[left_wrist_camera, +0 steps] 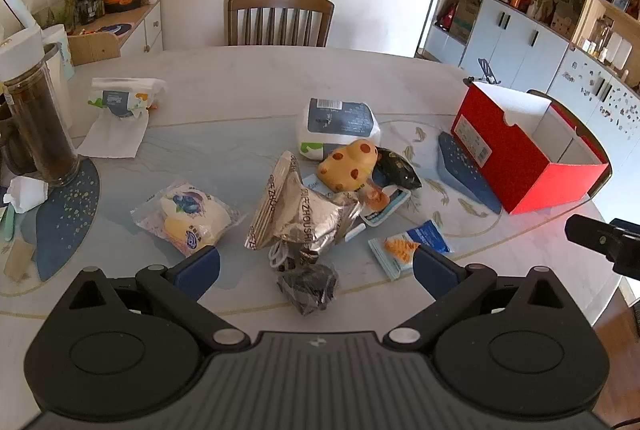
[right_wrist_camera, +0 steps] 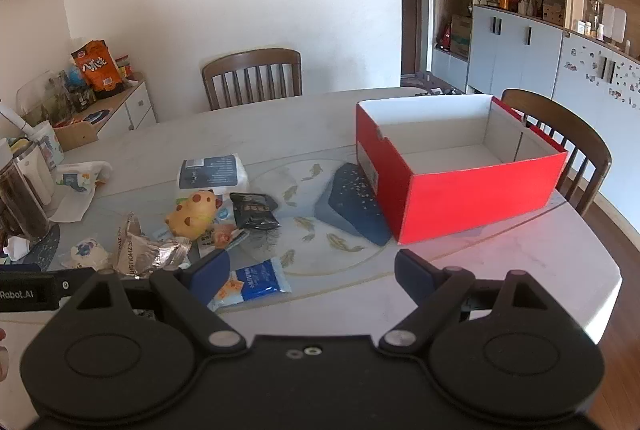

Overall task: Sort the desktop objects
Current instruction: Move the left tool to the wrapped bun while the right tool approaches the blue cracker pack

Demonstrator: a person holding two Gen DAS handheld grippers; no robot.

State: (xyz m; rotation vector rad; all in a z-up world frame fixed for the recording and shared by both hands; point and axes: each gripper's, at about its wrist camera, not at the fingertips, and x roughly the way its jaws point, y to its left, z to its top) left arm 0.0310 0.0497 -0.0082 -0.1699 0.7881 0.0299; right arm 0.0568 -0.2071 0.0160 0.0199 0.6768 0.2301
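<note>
I hold my left gripper (left_wrist_camera: 316,262) low over the near edge of the tabletop (left_wrist_camera: 240,78), its jaws spread wide and empty, with the small black crumpled wrapper (left_wrist_camera: 308,288) lying right between them. My right gripper (right_wrist_camera: 312,270) is likewise apart and carries nothing, hovering near the blue sachet (right_wrist_camera: 256,278). The clutter sits in a heap mid-table: the silver foil bag (left_wrist_camera: 296,214), the yellow spotted toy (left_wrist_camera: 348,166) and the white tissue pack (left_wrist_camera: 336,122) behind, while the red box (right_wrist_camera: 460,186) stands open and bare to the right. The wrapper looks feather-light and soft (it should crush rather than slip), so I judge a pinch across its bunched middle best. The foil bag is crinkly and probably slick. What lies beneath the toy is partly covered, and a white cable under the foil bag is hard to make out.
</note>
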